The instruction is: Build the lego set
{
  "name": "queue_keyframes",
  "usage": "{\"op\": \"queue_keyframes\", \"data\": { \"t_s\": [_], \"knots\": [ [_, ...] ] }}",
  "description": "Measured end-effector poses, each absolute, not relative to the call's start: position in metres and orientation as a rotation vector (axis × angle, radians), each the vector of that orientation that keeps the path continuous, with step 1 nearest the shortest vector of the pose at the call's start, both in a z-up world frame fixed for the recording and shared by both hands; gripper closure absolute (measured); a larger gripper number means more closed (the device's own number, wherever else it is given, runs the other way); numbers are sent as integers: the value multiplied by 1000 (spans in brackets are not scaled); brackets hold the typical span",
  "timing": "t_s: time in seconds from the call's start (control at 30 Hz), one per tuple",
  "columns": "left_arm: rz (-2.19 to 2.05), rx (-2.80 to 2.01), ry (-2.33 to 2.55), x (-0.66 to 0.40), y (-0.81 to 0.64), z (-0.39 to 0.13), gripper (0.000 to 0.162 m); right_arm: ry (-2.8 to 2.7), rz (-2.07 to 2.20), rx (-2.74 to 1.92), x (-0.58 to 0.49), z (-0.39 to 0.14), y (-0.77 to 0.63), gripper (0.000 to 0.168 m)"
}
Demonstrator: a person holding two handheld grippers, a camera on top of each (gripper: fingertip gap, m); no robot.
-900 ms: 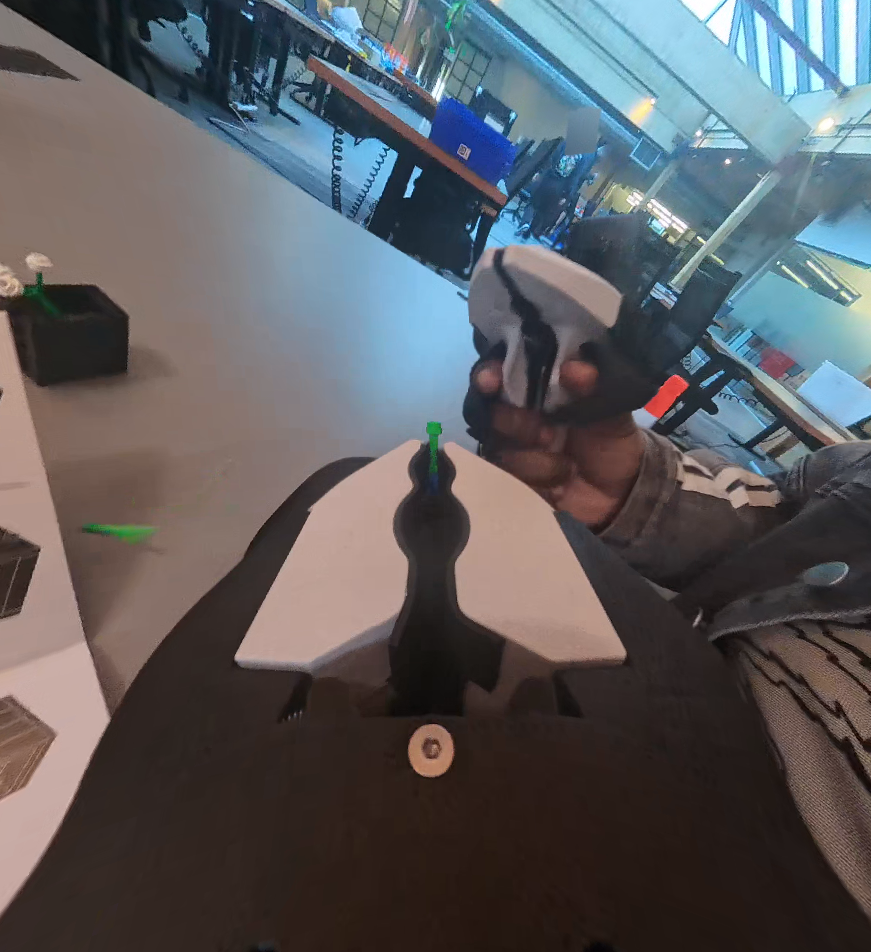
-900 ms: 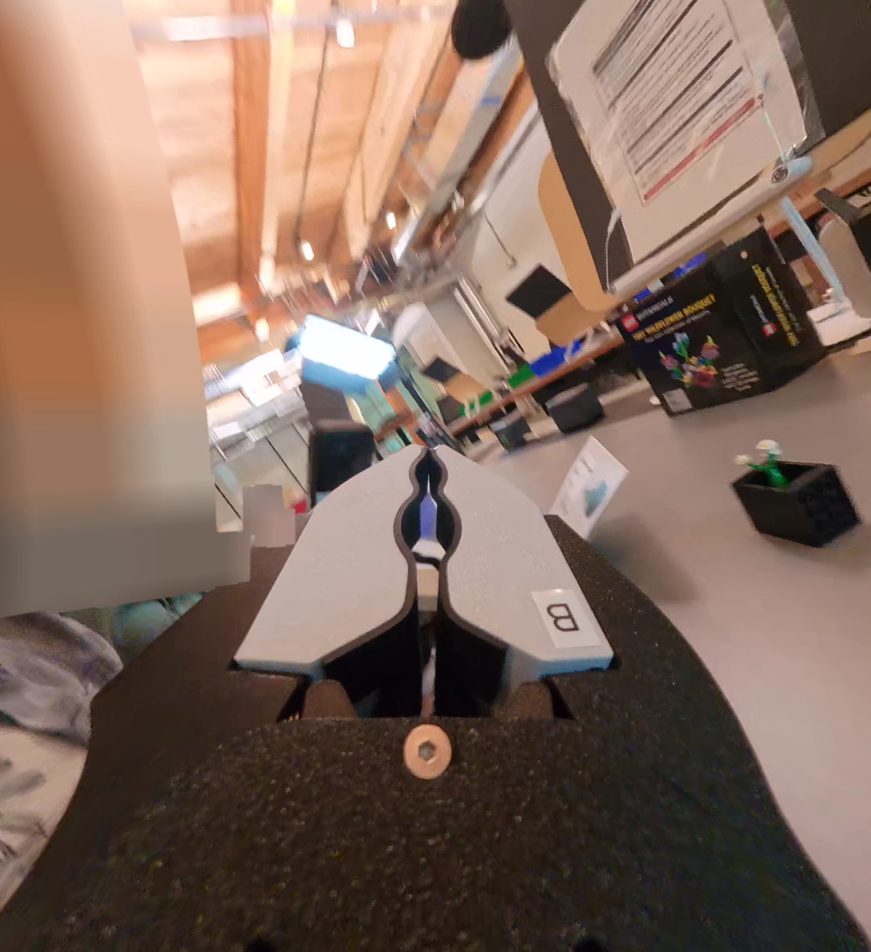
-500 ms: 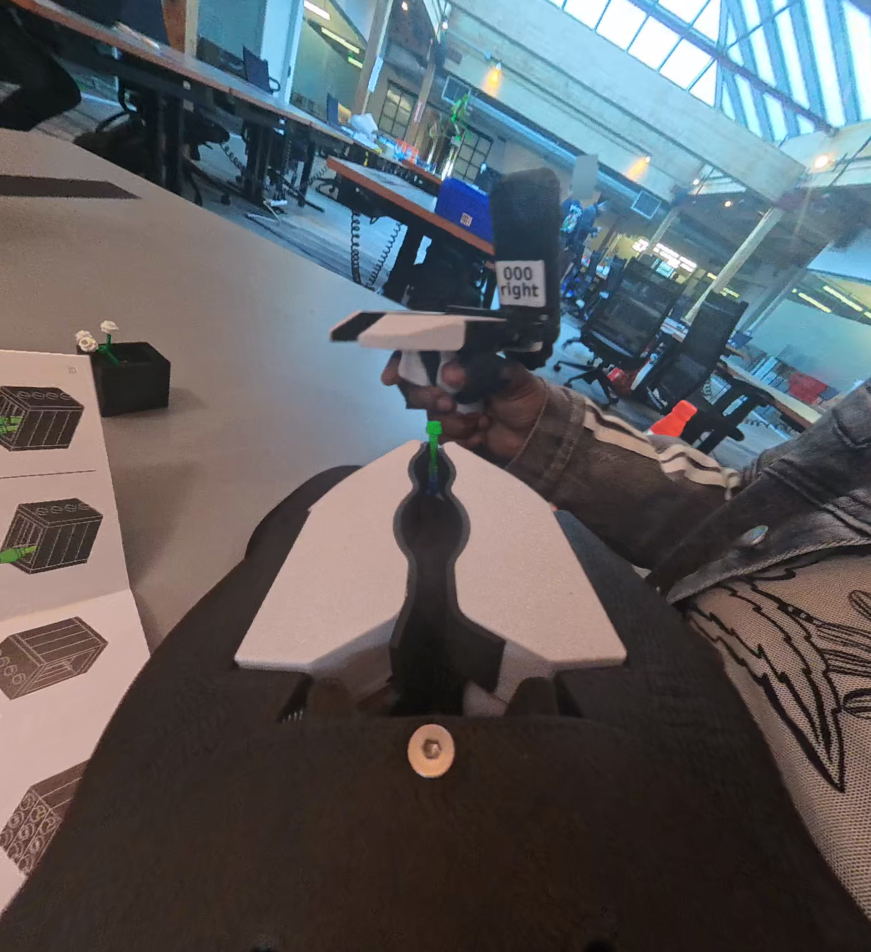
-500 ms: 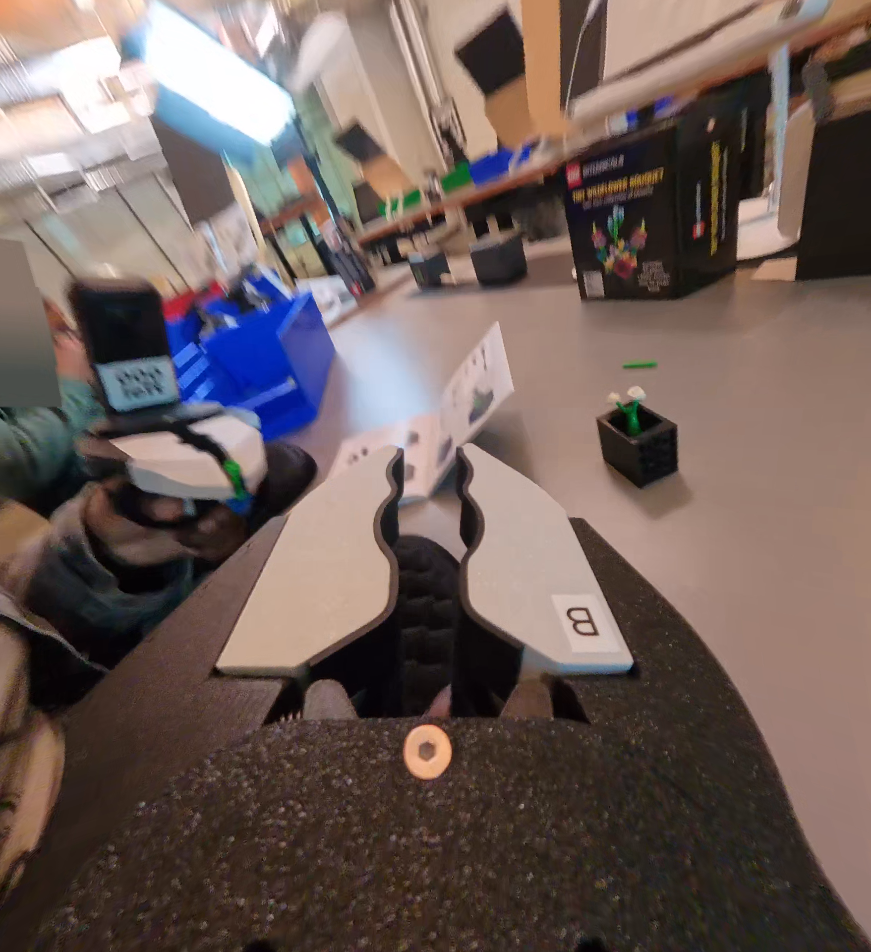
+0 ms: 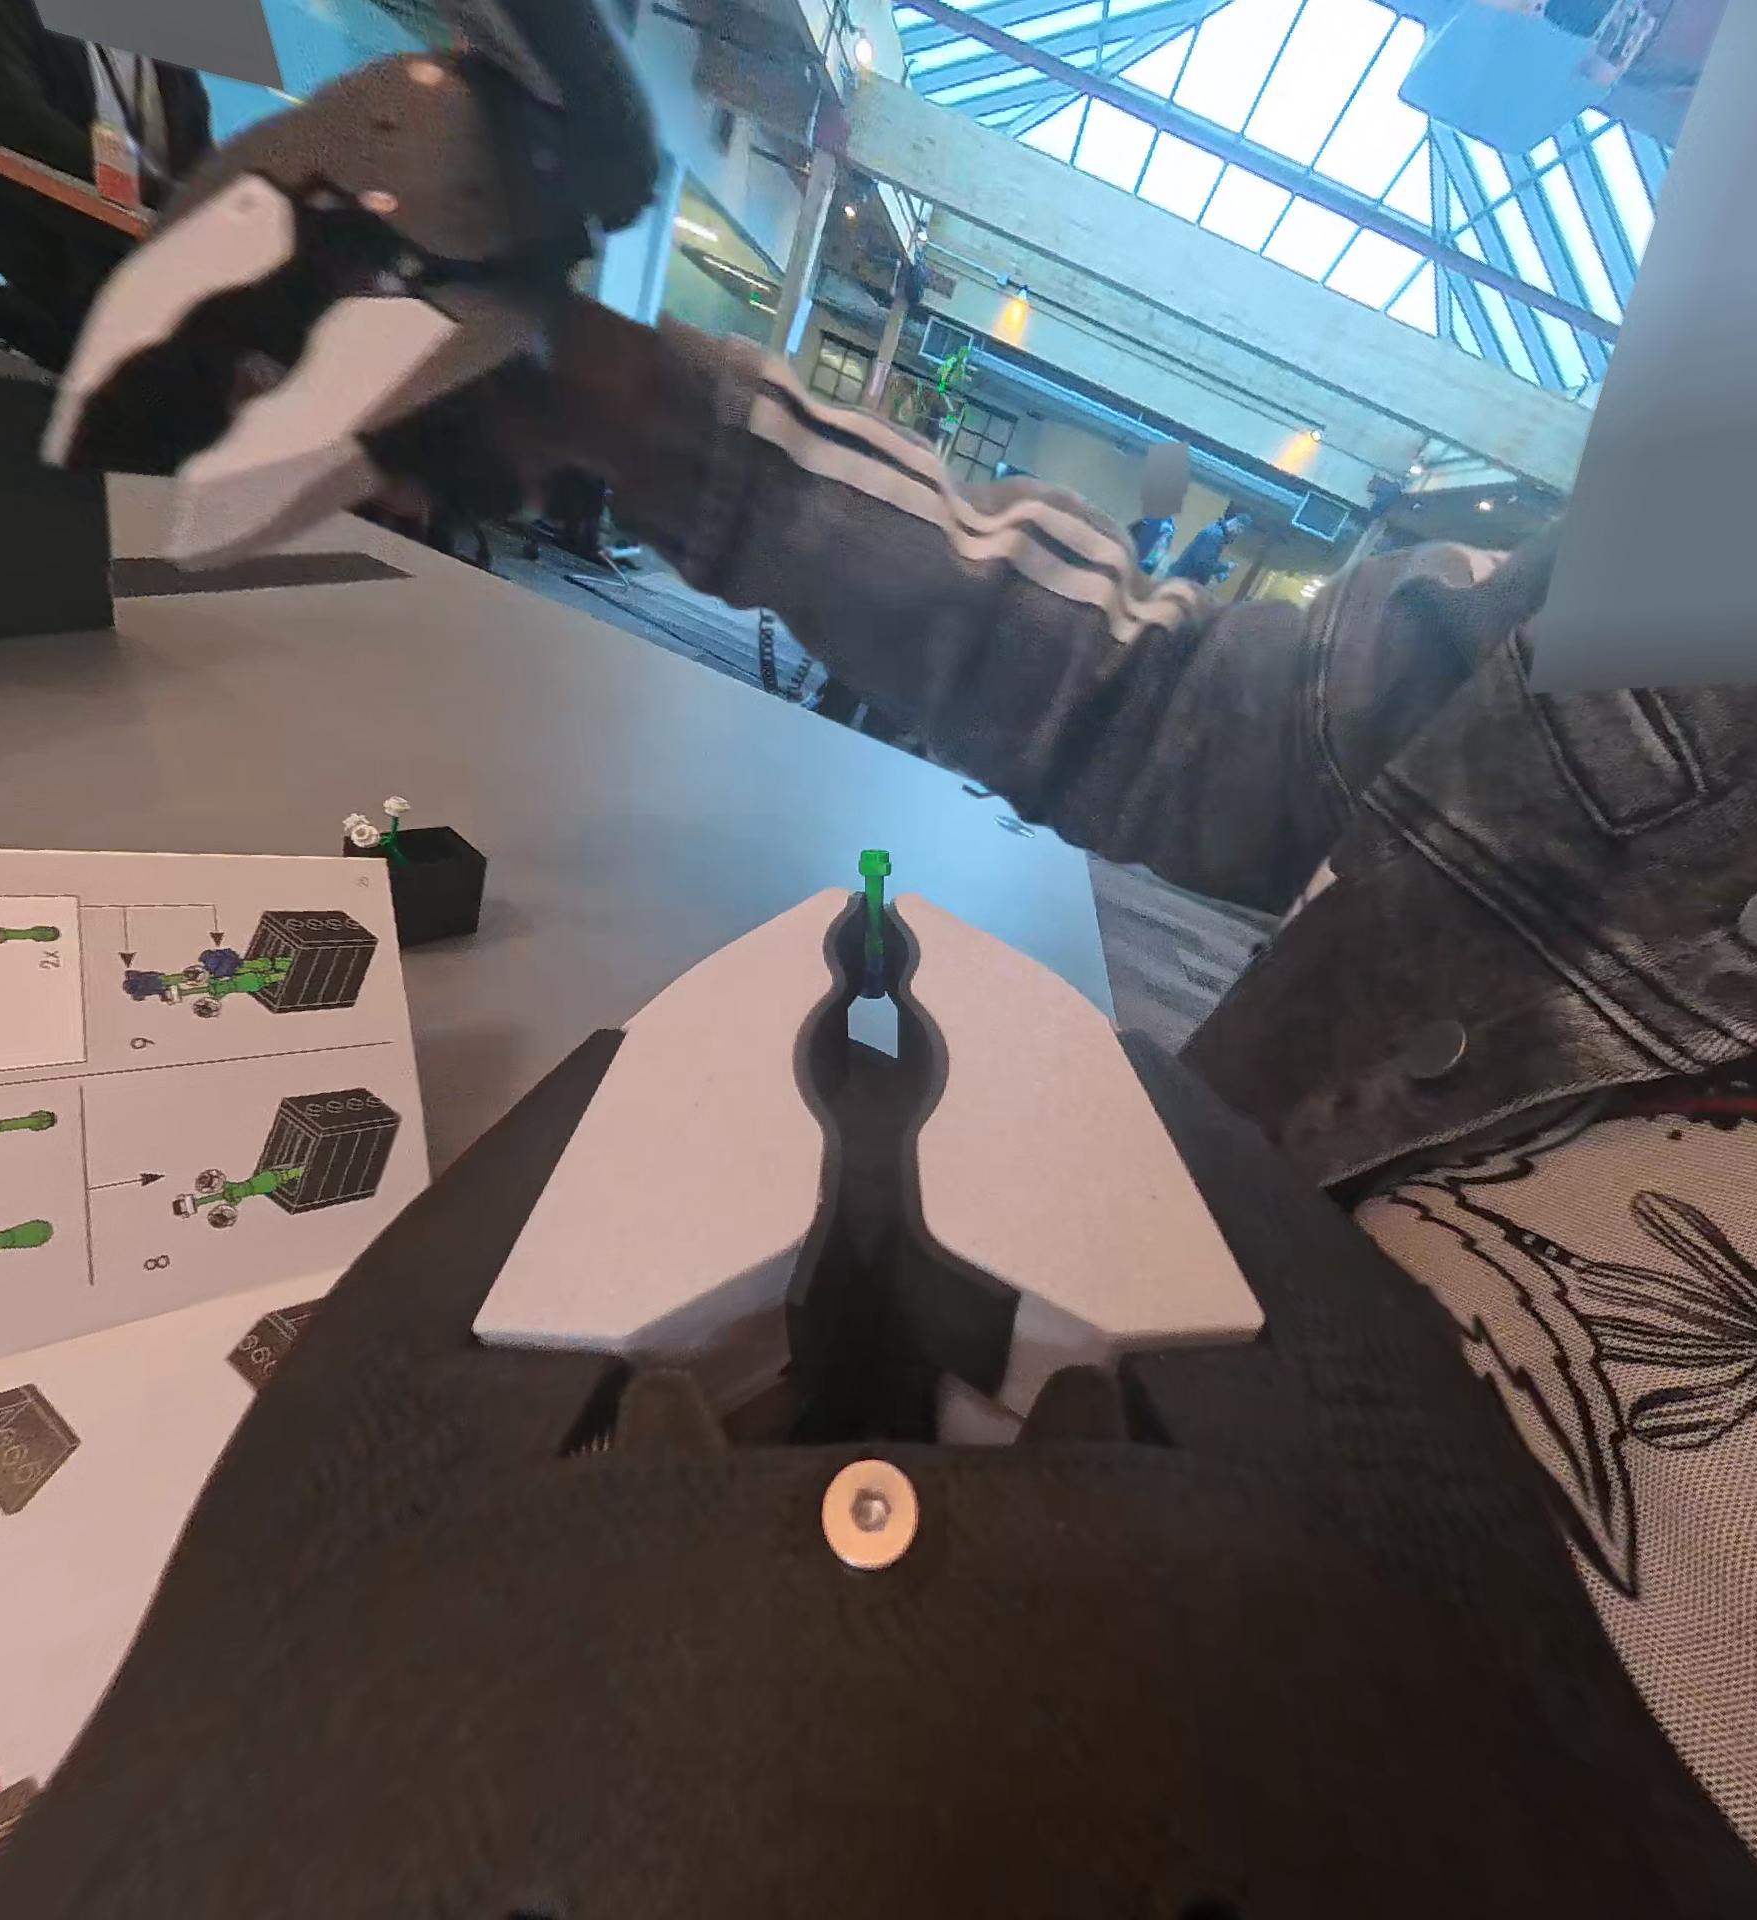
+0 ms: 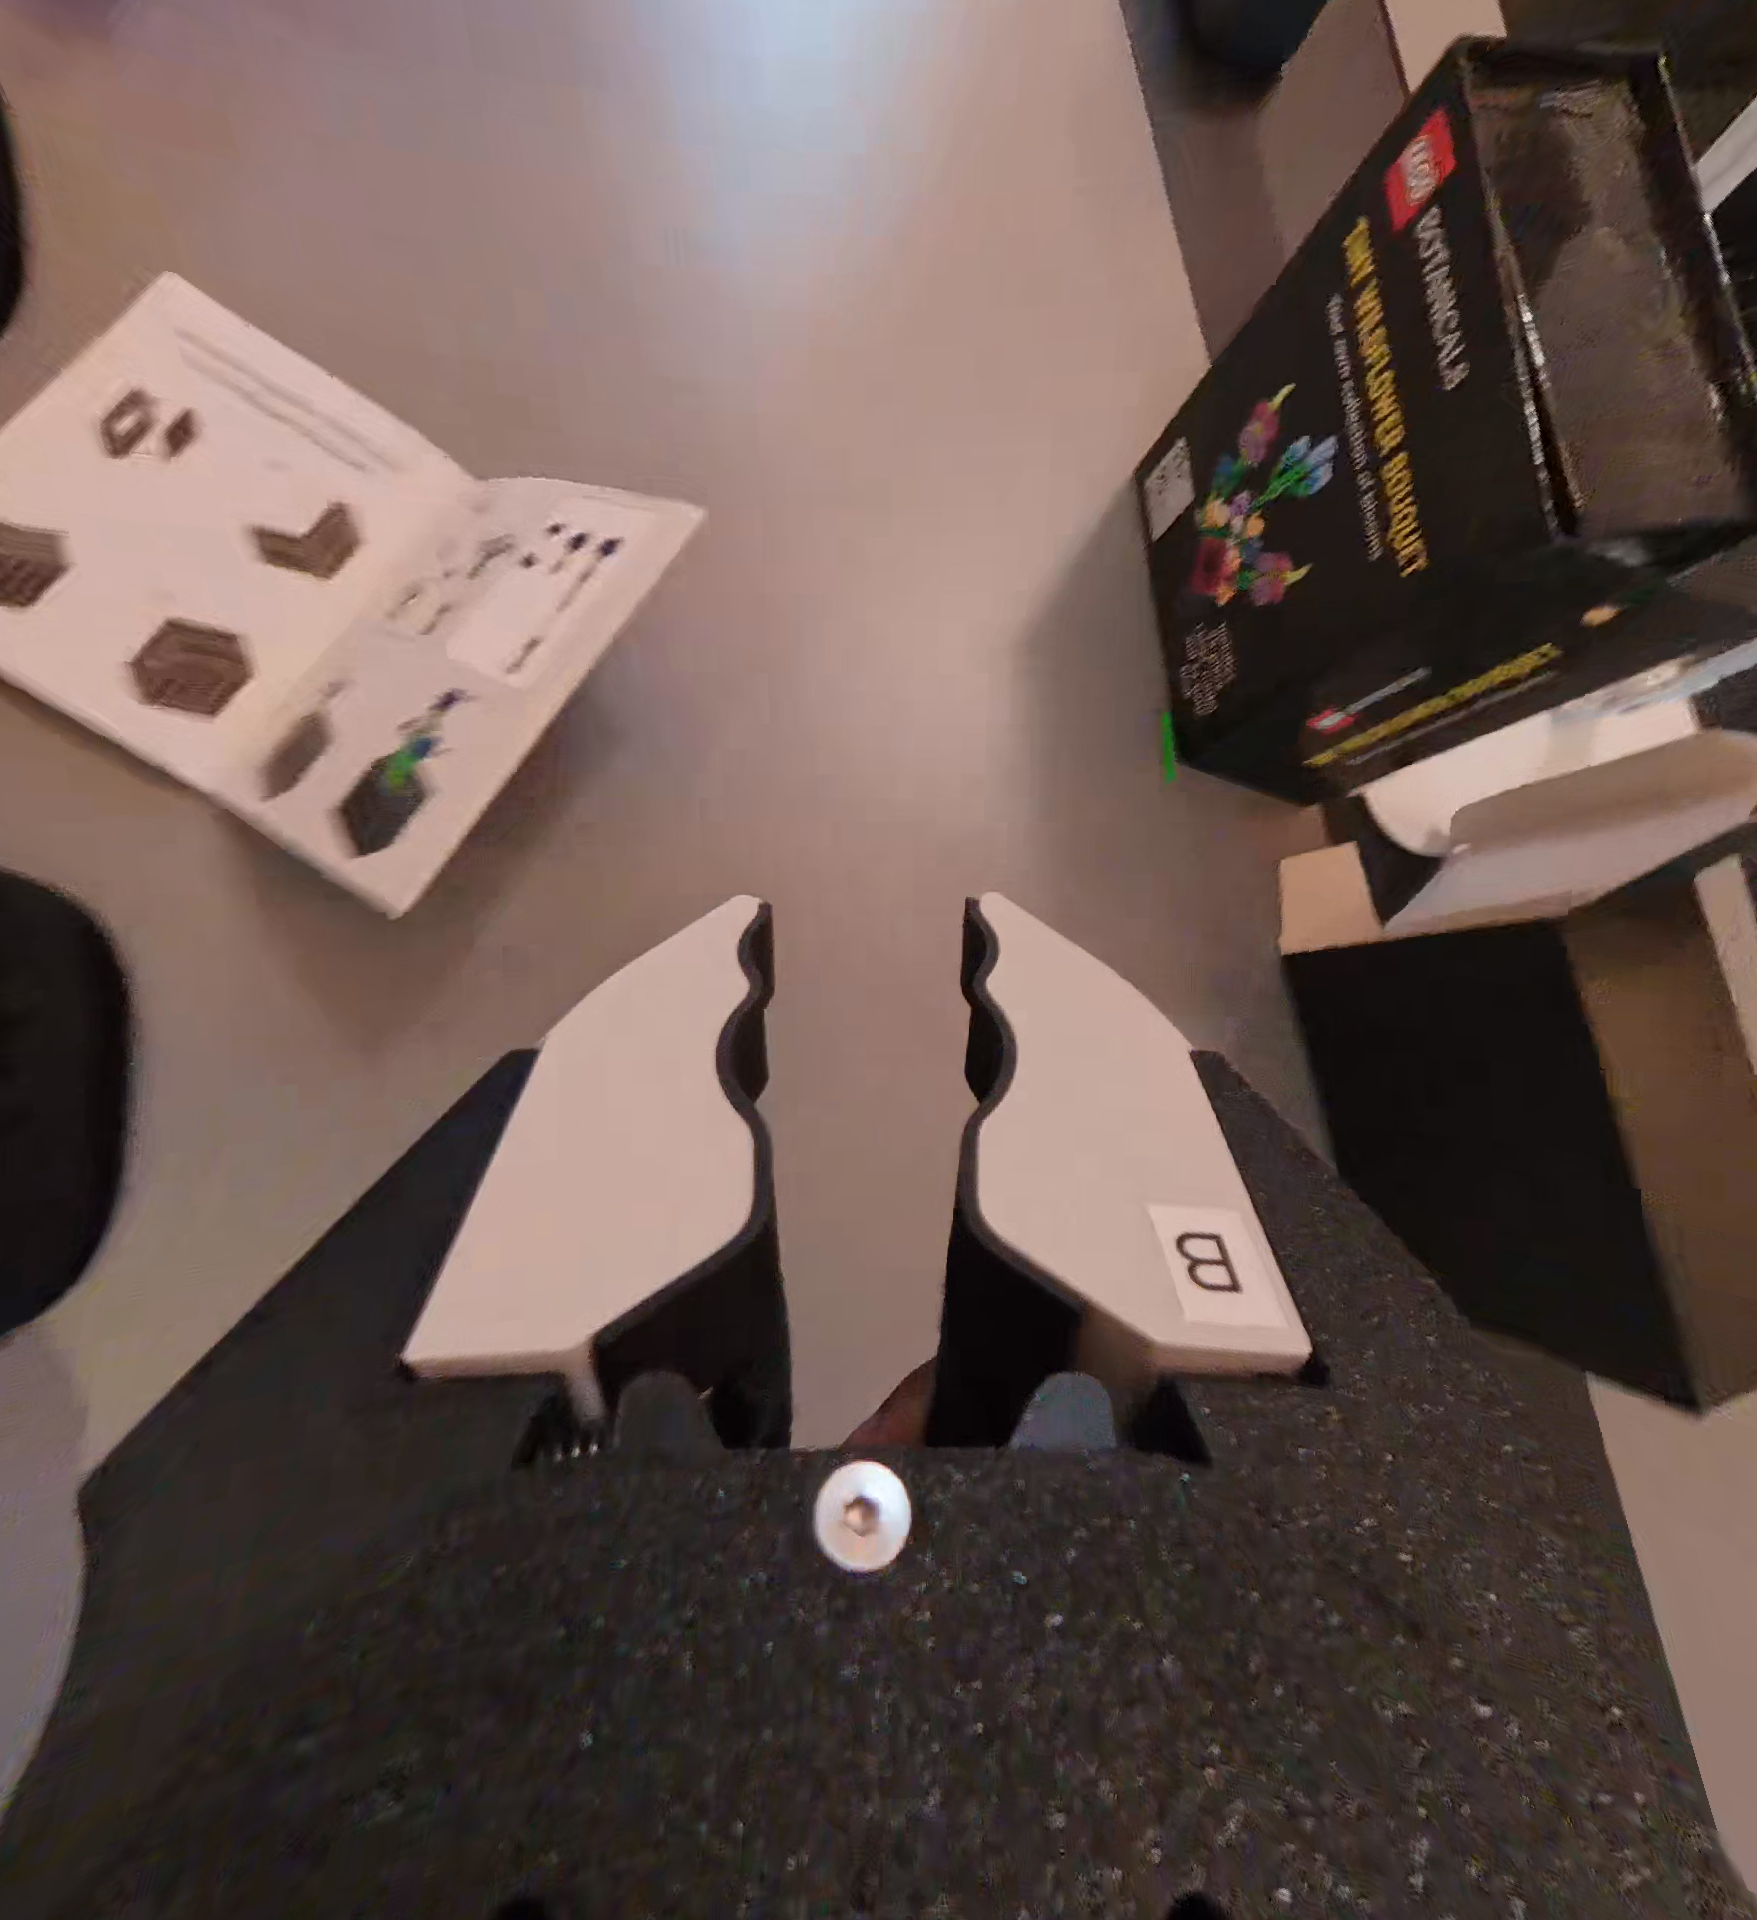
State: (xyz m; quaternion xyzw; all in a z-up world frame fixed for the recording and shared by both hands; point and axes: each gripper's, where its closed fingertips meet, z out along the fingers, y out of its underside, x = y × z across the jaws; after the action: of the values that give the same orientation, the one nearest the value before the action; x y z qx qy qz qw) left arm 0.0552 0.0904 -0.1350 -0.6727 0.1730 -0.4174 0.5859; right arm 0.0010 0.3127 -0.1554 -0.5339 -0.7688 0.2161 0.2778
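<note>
My left gripper (image 5: 872, 909) is shut on a thin green stem piece (image 5: 873, 891) with a blue bit at its lower end, held upright above the table edge. A small black lego box (image 5: 432, 881) with two white flowers on a green stem (image 5: 380, 828) stands on the grey table beyond the instruction booklet (image 5: 147, 1081). My right gripper (image 6: 866, 914) is open and empty, pointing down at bare table. It also shows in the left wrist view (image 5: 230, 343), raised at the upper left. A loose green stem (image 6: 1168, 746) lies by the set's box.
The black lego set box (image 6: 1393, 457) lies at the right of the right wrist view, with a black block (image 6: 1497, 1164) below it. The booklet (image 6: 261, 582) lies open to the left. A person's denim sleeve (image 5: 1113, 665) crosses the left wrist view. My hands' fingertips stand some 25 centimeters from each other.
My right gripper has opened wide, swung up and over the table and now points downward. My left gripper keeps its hold on the green stem and has tilted a little.
</note>
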Motion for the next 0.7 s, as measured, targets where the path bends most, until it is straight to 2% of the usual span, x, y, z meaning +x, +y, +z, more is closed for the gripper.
{"op": "queue_keyframes", "data": {
  "t_s": [0.27,0.6,0.7],
  "knots": [
    [-985,-1547,414,51,94,-135,158,-2016,506,-1577,-58,-204,362,132],
    [-1018,-1509,403,46,96,-133,159,-1691,651,-1854,-102,-263,413,134],
    [-1030,-1509,395,44,96,-134,159,-1686,655,-1820,-108,-264,415,142]
  ]
}}
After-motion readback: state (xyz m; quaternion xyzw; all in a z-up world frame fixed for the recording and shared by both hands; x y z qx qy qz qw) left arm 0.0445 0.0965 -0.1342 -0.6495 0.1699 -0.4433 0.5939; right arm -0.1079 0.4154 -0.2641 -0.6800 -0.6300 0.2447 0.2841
